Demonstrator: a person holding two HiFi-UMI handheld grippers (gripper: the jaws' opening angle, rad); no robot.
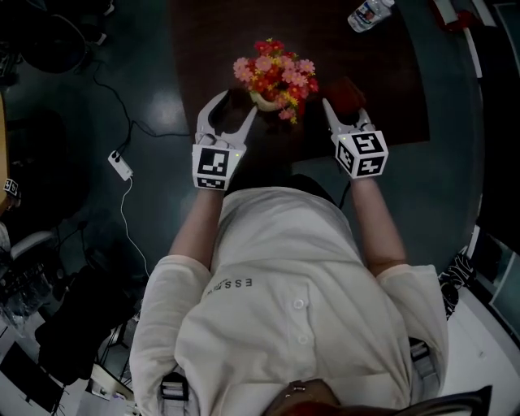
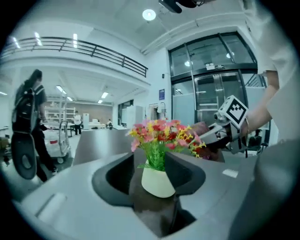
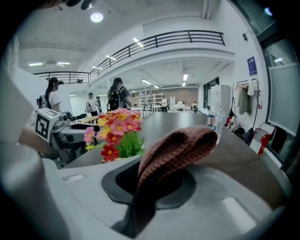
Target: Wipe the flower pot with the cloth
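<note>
**Flower pot and grippers, seen from the head and from each gripper.** The cream flower pot (image 2: pixel 157 183), holding pink, red and yellow flowers (image 1: pixel 276 75) above green leaves, is at the near part of the dark brown table (image 1: pixel 382 73), between the two grippers.

The left gripper (image 1: pixel 237 101) points at the pot from the left. Its jaws are partly spread, and in its own view the pot is framed in the gap between them. A strip of table shows between the pot and one jaw, so the pot is not pinched. From the head view, the pot lies just beyond the jaw tips, close to the inner one.

The right gripper (image 1: pixel 345 110) is on the other side of the flowers. Its jaws are pressed onto the brown knitted cloth (image 3: pixel 178 150), which rises from the pinch and folds over in a loop. The cloth is near the blooms but apart from the pot.

Each gripper carries a marker cube (image 1: pixel 361 154) at the wrist end, and each appears in the other's view across the flowers.

Further out, a water bottle (image 1: pixel 370 12) is at the far end of the table. A white power strip (image 1: pixel 120 165) with its cord lies on the dark floor (image 1: pixel 162 89) to the left. Several people (image 3: pixel 117 99) stand in the bright hall behind.
</note>
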